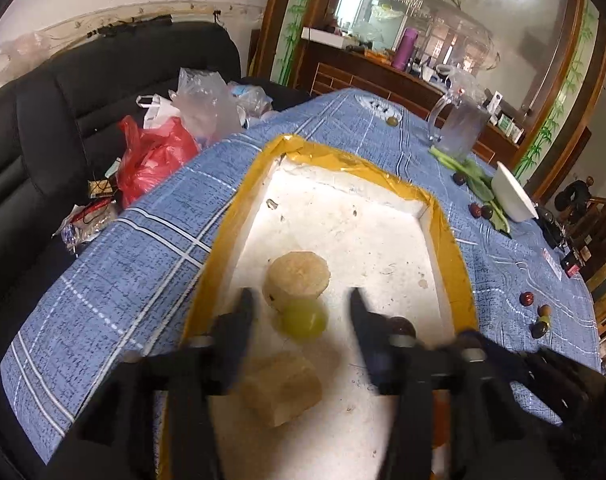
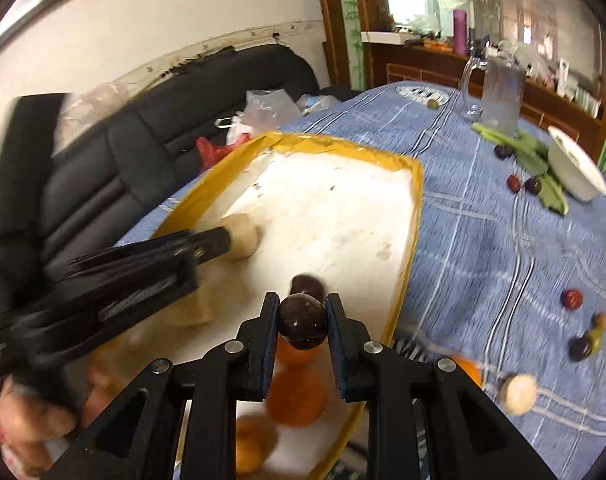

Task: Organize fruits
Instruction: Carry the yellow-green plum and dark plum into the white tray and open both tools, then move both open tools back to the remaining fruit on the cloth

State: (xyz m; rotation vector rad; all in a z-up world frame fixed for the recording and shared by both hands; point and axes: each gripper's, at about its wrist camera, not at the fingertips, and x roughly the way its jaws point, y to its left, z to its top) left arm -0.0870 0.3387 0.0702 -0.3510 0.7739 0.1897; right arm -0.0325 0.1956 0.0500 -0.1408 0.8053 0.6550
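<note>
Above a white tray [image 1: 383,216] with a yellow rim on the blue-clothed tabletop [image 1: 115,264], the left tool [image 1: 301,304] stands parted around a green fruit [image 1: 303,318] lying in it, while the right tool [image 2: 301,314] pinches a dark plum [image 2: 301,322].

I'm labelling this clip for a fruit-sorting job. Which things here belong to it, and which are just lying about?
Belongs: white tray, green fruit, dark fruit in right gripper, oranges, loose red fruit, left gripper.

Lying about: glass jug, white bowl, plastic bags.
</note>
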